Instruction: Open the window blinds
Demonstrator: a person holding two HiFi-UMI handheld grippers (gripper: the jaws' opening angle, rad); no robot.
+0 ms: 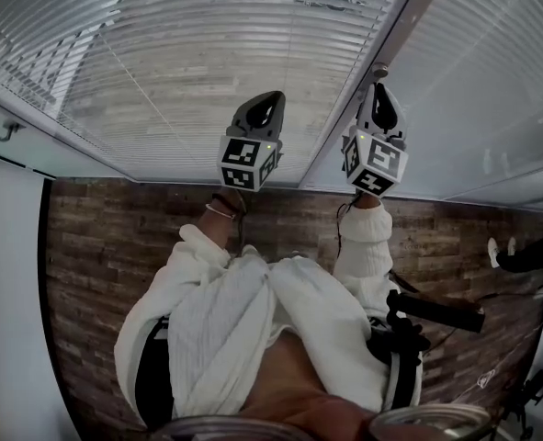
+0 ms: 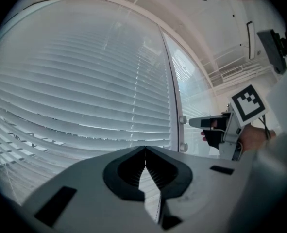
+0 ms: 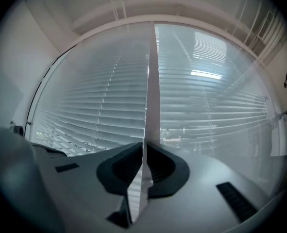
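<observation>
Head view, left side: window blinds [image 1: 207, 53] hang fully lowered over the left pane, slats laid flat. In front of them the left gripper [image 1: 265, 104] is held level, short of the slats. In the left gripper view its fingers [image 2: 131, 166] are clenched tip to tip with nothing between them, only slats ahead. Next right is the frame post [image 1: 409, 7] between the panes, and the right gripper [image 1: 381, 95] is up against it. In the right gripper view its fingers [image 3: 160, 166] are clenched on a thin cord [image 3: 146, 91] that runs straight up the post's left edge. Right of the post a second blind [image 1: 492, 81] is also lowered. White sleeves [image 1: 367, 237] and a plank floor [image 1: 115, 246] show below.
</observation>
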